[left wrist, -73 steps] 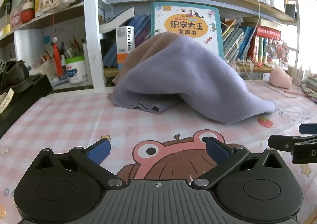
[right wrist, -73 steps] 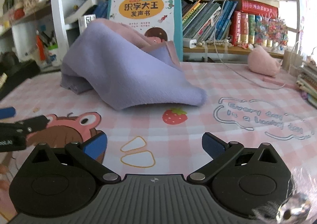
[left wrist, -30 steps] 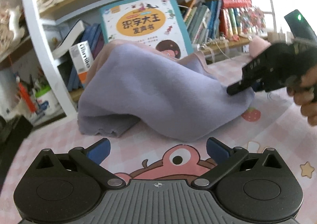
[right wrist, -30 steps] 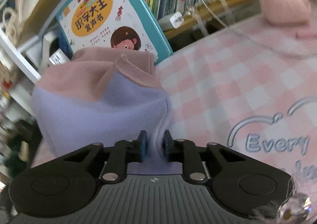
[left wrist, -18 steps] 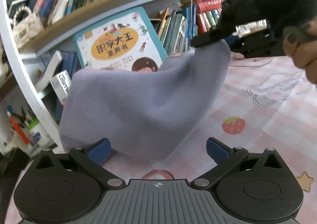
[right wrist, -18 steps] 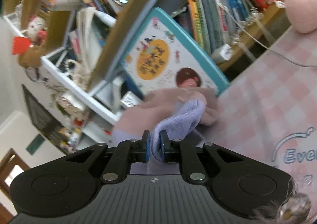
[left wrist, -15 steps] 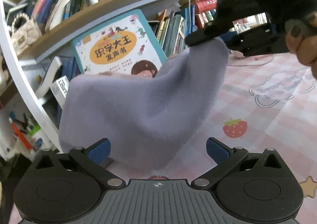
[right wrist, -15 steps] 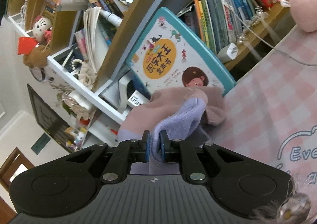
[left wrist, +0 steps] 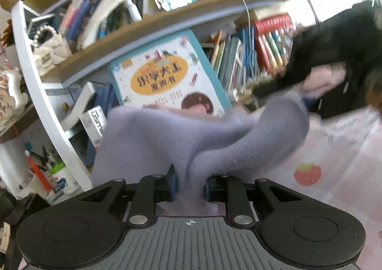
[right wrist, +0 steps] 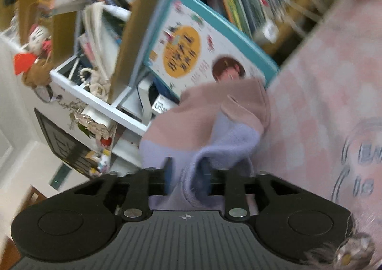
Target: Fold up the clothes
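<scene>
I am holding one garment, a lilac and pink knitted top (left wrist: 214, 133), lifted off the pink checked desk (left wrist: 346, 164) between my two grippers, so that it hangs free and I can find its edges before folding. My left gripper (left wrist: 189, 185) has just been closing: its jaws are standing narrow with a bunched fold of the lilac knit between them, the pads seeming to press the cloth on both sides. My right gripper (right wrist: 187, 180) has just been easing apart; a lilac edge is running between its jaws, but the blur is keeping me from telling whether the pads are gripping it or only flanking it. In the left wrist view that gripper is showing far right as a dark blur at the top's raised corner. Behind, one large children's book (right wrist: 203, 55) with a teal border is leaning against the bookshelf (left wrist: 167, 19), and the top's pink part is resting just in front of it.
</scene>
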`<state>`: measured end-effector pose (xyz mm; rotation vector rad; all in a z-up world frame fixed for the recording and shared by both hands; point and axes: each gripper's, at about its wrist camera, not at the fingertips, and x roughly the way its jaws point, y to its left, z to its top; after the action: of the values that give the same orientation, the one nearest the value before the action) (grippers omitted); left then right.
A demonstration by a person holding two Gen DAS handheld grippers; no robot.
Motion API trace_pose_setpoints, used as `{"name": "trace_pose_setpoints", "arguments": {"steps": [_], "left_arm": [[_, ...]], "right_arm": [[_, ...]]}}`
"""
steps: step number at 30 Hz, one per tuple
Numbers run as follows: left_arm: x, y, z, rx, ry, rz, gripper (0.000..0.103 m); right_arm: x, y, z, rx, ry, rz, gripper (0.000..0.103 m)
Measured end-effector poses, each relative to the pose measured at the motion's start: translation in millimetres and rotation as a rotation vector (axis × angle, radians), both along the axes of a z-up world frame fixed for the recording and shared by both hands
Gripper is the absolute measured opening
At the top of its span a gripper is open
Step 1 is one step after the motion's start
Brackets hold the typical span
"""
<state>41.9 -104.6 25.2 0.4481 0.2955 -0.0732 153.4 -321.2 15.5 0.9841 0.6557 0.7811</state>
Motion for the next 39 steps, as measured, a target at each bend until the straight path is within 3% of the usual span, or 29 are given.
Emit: {"name": "trace_pose_setpoints", "arguments": {"steps": [5,6,8,11,18,22,26,28,31,33,35,37,39], "left_arm": [[-20.8,9.8,10.6,-0.071,-0.003,-0.008,0.019],[-24.6,12.9,12.5,-0.086,-0.004,-0.008,0.019],[-31.8,17.8,15.9,-0.096,-0.007,-0.009,0.019],[-42.5,26.3,23.9,-0.121,-0.015,-0.019,0.019],[-62.9,36.2,60.8,-0.207,-0.065,-0.126,0.018],[-69.1,28.1,89.3,-0.294,-0.088,-0.27,0.017],[-73.9,39.3,142.7,-0.534,-0.177,-0.486,0.016],[-80.5,54.7,169.3,-0.685,-0.23,-0.614,0.016],[-88.2,79.2,186.5,-0.834,-0.251,-0.748,0.016],[-84.5,94.2,180.2,-0.898,-0.199,-0.76,0.016],[-73.4,108.7,158.0,-0.931,-0.106,-0.686,0.016],[-62.3,124.9,131.3,-0.955,0.001,-0.589,0.016],[-48.2,145.3,87.4,-0.977,0.141,-0.426,0.016]], "right_arm": [[6.2,18.2,-23.6,0.059,0.132,0.113,0.028],[5.1,21.2,-24.9,0.063,0.143,0.122,0.017],[0.8,25.4,-21.4,0.05,0.135,0.125,0.01],[-10.8,27.9,-6.4,0.054,0.089,0.11,0.008],[-50.9,14.7,62.6,0.077,-0.128,0.0,0.007],[-71.4,-9.5,123.4,0.08,-0.292,-0.119,0.007],[-91.9,-19.9,201.2,0.072,-0.513,-0.202,0.007],[-102.0,-17.5,239.3,0.099,-0.635,-0.189,0.007],[-113.2,-3.5,276.7,0.105,-0.758,-0.138,0.007],[-114.1,16.1,284.5,0.06,-0.792,-0.116,0.006],[-104.9,40.1,273.4,-0.013,-0.769,-0.099,0.007],[-81.6,66.7,242.7,-0.086,-0.657,-0.057,0.007],[-51.1,95.0,199.8,-0.15,-0.484,0.003,0.007]]}}
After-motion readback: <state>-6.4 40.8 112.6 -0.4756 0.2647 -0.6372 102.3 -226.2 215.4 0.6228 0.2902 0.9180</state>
